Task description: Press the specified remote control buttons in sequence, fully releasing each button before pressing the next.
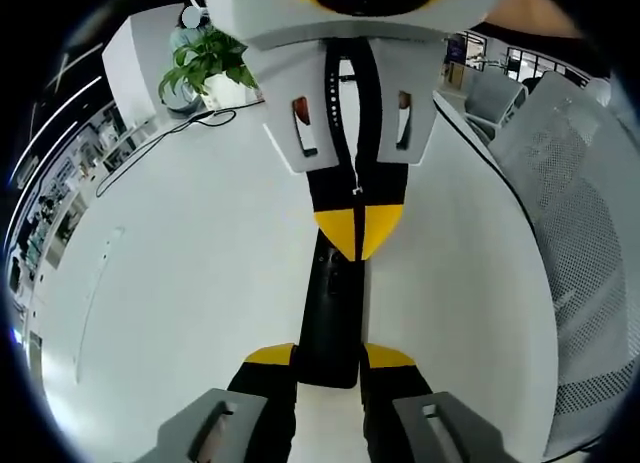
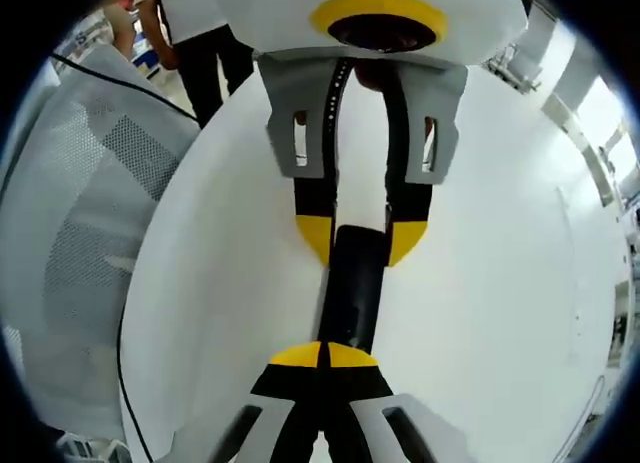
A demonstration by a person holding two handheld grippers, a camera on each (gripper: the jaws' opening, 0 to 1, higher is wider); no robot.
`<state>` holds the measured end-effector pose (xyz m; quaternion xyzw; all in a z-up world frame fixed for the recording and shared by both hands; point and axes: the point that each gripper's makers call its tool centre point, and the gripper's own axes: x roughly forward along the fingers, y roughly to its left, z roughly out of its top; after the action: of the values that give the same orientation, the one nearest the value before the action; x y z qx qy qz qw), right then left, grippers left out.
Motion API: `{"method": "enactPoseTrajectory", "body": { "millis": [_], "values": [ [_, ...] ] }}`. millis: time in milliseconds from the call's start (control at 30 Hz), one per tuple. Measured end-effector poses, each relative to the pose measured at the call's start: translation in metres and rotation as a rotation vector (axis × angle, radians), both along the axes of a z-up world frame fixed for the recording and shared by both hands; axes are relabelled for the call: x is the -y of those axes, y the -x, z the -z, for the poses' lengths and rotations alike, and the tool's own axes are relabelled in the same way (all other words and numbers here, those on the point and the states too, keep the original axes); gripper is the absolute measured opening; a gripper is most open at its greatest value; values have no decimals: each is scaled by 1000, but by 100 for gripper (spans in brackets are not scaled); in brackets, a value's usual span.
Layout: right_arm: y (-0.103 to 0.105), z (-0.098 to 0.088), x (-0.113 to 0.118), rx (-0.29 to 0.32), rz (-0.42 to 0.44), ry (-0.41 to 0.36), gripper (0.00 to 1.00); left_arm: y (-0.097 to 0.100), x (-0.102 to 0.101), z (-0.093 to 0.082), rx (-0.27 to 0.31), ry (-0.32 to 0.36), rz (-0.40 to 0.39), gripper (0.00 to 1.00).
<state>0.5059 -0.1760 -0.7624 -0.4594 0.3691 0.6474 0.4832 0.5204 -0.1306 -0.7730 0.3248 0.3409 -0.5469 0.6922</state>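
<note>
The left gripper (image 1: pixel 330 358) is holding the near end of the black remote (image 1: pixel 335 303) between its parted yellow-tipped fingers (image 1: pixel 268 356), the remote lying flat on the white worktop (image 1: pixel 180 283). Over its far end the right gripper (image 1: pixel 358 228) is pointing down with fingers closed together, empty. The remote is looking light, stiff and smooth, best pinched by its long edges.

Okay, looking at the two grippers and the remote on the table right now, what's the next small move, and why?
Probably lower the right gripper tip straight down for the press. The left gripper clamps the near end of the black remote on the white table, steadying it. The right gripper's shut yellow tips sit over the remote's other end; contact can't be judged.
</note>
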Motion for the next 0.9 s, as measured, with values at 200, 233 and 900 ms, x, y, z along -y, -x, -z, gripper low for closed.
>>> {"method": "enactPoseTrajectory", "body": {
  "millis": [200, 233, 900],
  "values": [
    [-11, -15, 0, 21, 30, -26, 0, -1, 0, 0, 0, 0, 0, 23],
    [-12, -19, -1, 19, 35, -32, 0, -1, 0, 0, 0, -1, 1, 23],
    [-16, -27, -10, 33, 35, -56, 0, -2, 0, 0, -1, 0, 0, 23]
  ]
}}
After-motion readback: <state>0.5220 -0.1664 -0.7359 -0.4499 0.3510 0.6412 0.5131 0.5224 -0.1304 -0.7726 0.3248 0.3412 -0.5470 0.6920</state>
